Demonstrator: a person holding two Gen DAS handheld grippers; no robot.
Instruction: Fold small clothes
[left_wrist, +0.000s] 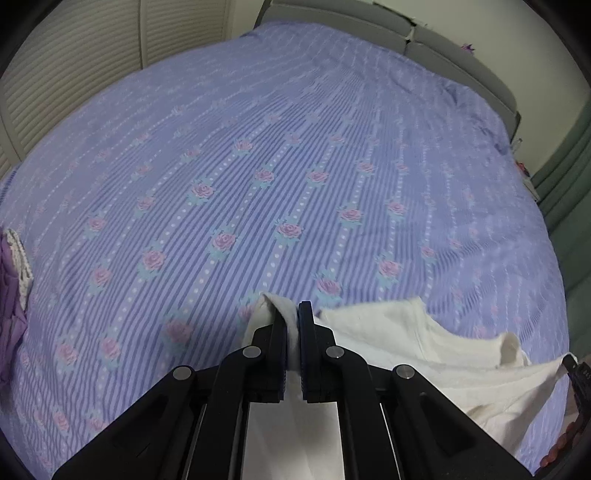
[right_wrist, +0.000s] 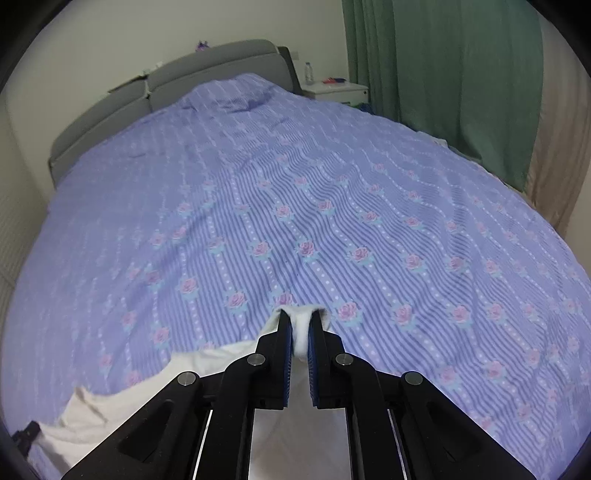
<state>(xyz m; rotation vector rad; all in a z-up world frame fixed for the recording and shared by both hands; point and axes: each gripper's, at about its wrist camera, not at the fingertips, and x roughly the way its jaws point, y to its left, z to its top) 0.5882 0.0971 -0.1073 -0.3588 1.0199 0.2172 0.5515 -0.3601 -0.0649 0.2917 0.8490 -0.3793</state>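
Note:
A small white garment (left_wrist: 424, 354) hangs stretched between my two grippers over a purple flowered bedspread (left_wrist: 277, 166). My left gripper (left_wrist: 291, 314) is shut on one corner of it, with white cloth pinched between the blue pads. In the right wrist view, my right gripper (right_wrist: 301, 321) is shut on the opposite corner, and the white garment (right_wrist: 122, 398) trails off to the lower left. The other gripper's black tip shows at the far right edge of the left view and at the lower left edge of the right view. The garment's lower part is hidden under the gripper bodies.
A purple and white cloth pile (left_wrist: 13, 280) lies at the bed's left edge. A grey headboard (right_wrist: 166, 81) stands at the far end, a white nightstand (right_wrist: 336, 90) and green curtain (right_wrist: 461, 81) to the right, and louvred doors (left_wrist: 74, 66) to the left.

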